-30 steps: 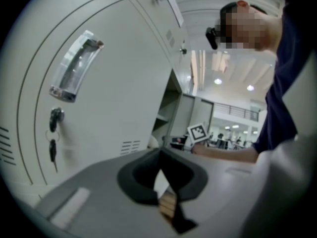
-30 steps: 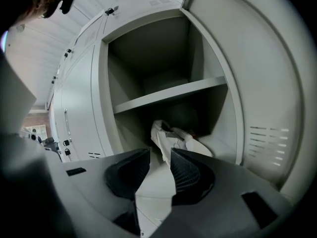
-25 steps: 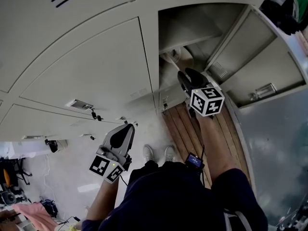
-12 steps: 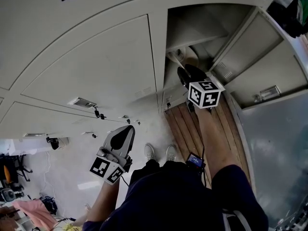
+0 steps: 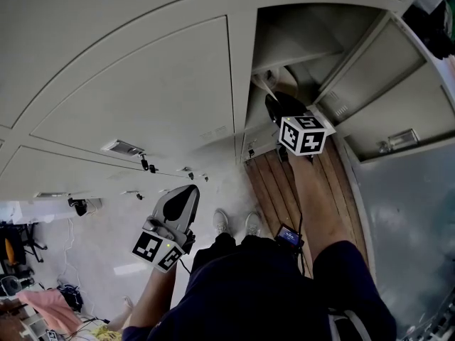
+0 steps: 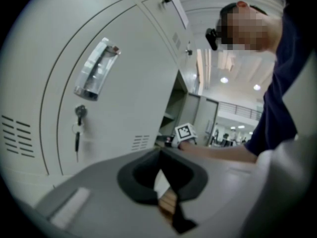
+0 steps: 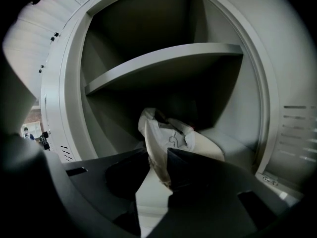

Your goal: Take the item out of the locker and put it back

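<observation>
The locker (image 5: 306, 34) stands open, its door (image 5: 373, 98) swung to the right. On its floor, under a shelf (image 7: 163, 63), lies a crumpled white bag (image 7: 171, 133), seen pale and small in the head view (image 5: 264, 85). My right gripper (image 7: 158, 155) reaches into the compartment (image 5: 274, 101). Its jaws have just been closing, and the bag's edge sits pinched between them. My left gripper (image 5: 189, 189) hangs low outside the lockers, shut with nothing in it (image 6: 159, 155).
Closed locker doors (image 5: 142, 98) fill the left, one with a clear handle (image 6: 96, 71) and a hanging key (image 6: 79, 115). A wooden slatted surface (image 5: 274, 183) lies below the open locker. The person's shoes (image 5: 234, 224) stand on the pale floor.
The right gripper has edged a little deeper into the locker toward the bag. The left gripper has kept its place.
</observation>
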`<act>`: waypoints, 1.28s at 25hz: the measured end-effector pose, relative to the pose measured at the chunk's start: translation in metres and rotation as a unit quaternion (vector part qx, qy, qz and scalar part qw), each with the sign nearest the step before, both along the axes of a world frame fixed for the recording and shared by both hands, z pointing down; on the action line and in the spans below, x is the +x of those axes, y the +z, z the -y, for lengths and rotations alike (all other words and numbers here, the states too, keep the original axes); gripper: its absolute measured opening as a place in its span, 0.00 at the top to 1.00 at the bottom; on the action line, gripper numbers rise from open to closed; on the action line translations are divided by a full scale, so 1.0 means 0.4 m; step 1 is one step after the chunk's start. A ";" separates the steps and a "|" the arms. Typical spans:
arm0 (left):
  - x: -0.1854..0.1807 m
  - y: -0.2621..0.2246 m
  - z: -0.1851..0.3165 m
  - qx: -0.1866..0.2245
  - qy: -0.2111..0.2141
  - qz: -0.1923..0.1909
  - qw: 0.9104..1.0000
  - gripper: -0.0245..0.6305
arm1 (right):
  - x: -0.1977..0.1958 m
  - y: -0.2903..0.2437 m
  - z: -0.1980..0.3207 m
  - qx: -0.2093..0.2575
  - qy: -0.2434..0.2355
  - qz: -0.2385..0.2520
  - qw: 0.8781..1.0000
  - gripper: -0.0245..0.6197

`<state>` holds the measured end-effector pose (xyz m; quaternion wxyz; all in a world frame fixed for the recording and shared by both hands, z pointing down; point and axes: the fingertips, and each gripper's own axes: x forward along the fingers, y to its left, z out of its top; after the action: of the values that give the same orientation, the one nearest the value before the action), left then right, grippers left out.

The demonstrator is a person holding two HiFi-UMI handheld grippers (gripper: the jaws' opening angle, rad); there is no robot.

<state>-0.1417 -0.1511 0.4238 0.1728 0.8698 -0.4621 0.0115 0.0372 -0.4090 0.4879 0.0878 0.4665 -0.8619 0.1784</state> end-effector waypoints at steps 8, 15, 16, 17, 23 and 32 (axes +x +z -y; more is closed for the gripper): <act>0.005 -0.003 0.002 0.000 0.000 -0.002 1.000 0.96 | 0.003 -0.016 0.003 0.016 0.000 -0.004 1.000 0.86; 0.014 -0.005 -0.003 0.001 0.005 -0.001 1.000 0.96 | 0.021 -0.054 0.001 0.039 0.012 -0.010 0.999 0.91; 0.016 -0.006 -0.004 0.002 0.006 -0.001 1.000 0.96 | 0.025 -0.059 0.000 0.042 0.014 -0.010 0.999 0.92; 0.017 -0.007 -0.005 0.003 0.006 -0.001 1.000 0.96 | 0.029 -0.065 -0.002 0.046 0.017 -0.010 0.999 0.92; 0.027 -0.014 -0.021 0.007 0.009 -0.001 1.000 0.96 | 0.050 -0.094 -0.021 0.051 0.025 0.006 0.998 0.94; 0.064 -0.025 -0.063 0.014 0.010 -0.003 1.000 0.96 | 0.096 -0.115 -0.076 0.046 0.031 0.028 0.998 0.94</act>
<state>-0.1161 -0.1260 0.4139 0.1618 0.8769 -0.4527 0.0037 0.0756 -0.3787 0.4420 0.0363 0.4910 -0.8566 0.1543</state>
